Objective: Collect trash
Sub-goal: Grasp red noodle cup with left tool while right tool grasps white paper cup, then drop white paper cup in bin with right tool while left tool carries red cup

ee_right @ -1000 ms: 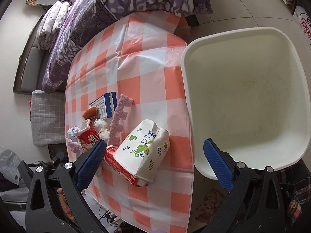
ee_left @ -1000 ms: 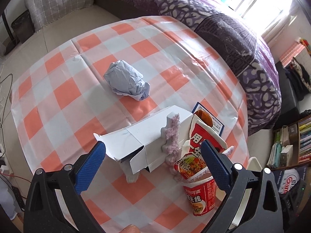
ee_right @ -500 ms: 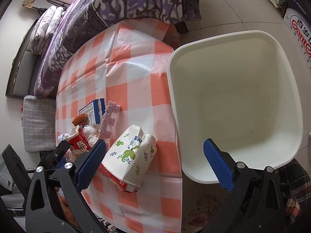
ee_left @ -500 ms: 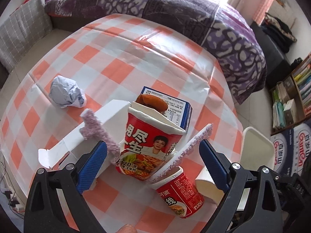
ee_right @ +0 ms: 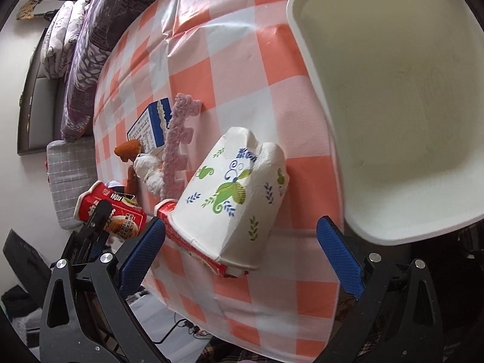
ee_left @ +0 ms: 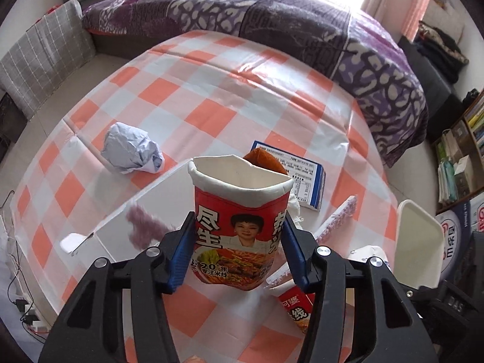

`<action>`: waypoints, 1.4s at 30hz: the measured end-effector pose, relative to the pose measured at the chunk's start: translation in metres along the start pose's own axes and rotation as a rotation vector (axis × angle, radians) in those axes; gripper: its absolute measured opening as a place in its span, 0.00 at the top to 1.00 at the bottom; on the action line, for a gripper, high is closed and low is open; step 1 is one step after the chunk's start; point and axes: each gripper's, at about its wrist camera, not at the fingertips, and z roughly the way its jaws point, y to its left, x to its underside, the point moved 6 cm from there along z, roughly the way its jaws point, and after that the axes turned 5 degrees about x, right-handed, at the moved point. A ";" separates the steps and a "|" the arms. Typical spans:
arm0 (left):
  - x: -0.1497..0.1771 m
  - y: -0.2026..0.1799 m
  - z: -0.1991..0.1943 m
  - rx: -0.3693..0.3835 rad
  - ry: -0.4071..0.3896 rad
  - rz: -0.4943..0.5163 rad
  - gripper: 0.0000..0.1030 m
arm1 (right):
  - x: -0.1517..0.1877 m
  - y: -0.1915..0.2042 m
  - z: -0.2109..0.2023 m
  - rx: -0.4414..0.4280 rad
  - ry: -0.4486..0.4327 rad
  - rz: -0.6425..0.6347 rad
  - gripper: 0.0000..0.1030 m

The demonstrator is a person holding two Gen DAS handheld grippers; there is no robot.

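A red instant-noodle cup (ee_left: 239,199) stands upright on the checked tablecloth (ee_left: 211,90). My left gripper (ee_left: 237,242) is closing on it, both blue pads against its sides, and its rim is bent. The right wrist view shows the same cup (ee_right: 112,208) at the left. My right gripper (ee_right: 242,227) is open above a white flowered paper cup (ee_right: 239,187), which lies on its side nested over another red cup (ee_right: 193,248). A white bin (ee_right: 393,90) stands just right of the table.
A crumpled grey paper ball (ee_left: 130,148) lies at the left. A blue-and-white box (ee_left: 299,175), a brown scrap (ee_left: 263,158), a pink foam strip (ee_right: 178,145) and a white carton (ee_left: 121,211) crowd around the cups. A purple bed (ee_left: 302,24) lies beyond the table.
My left gripper has swung from the white carton to the red noodle cup and its jaws have closed in on the cup. My right gripper has come lower, toward the flowered cup.
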 end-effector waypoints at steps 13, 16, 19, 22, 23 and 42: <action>0.009 0.013 -0.053 0.085 -0.111 -0.073 0.48 | -0.004 0.029 0.004 -0.102 -0.094 -0.021 0.75; 0.008 0.016 -0.057 0.098 -0.128 -0.097 0.48 | -0.005 0.040 -0.003 -0.103 -0.140 -0.082 0.78; 0.007 0.019 -0.063 0.107 -0.155 -0.122 0.48 | -0.005 0.047 -0.009 -0.101 -0.172 -0.133 0.79; 0.005 0.021 -0.070 0.116 -0.187 -0.148 0.48 | -0.005 0.059 -0.021 -0.088 -0.237 -0.210 0.79; 0.004 0.021 -0.073 0.118 -0.200 -0.155 0.48 | -0.005 0.063 -0.027 -0.082 -0.267 -0.240 0.79; 0.007 -0.034 -0.080 0.181 -0.247 -0.089 0.48 | -0.024 0.044 -0.110 0.068 -0.557 -0.390 0.78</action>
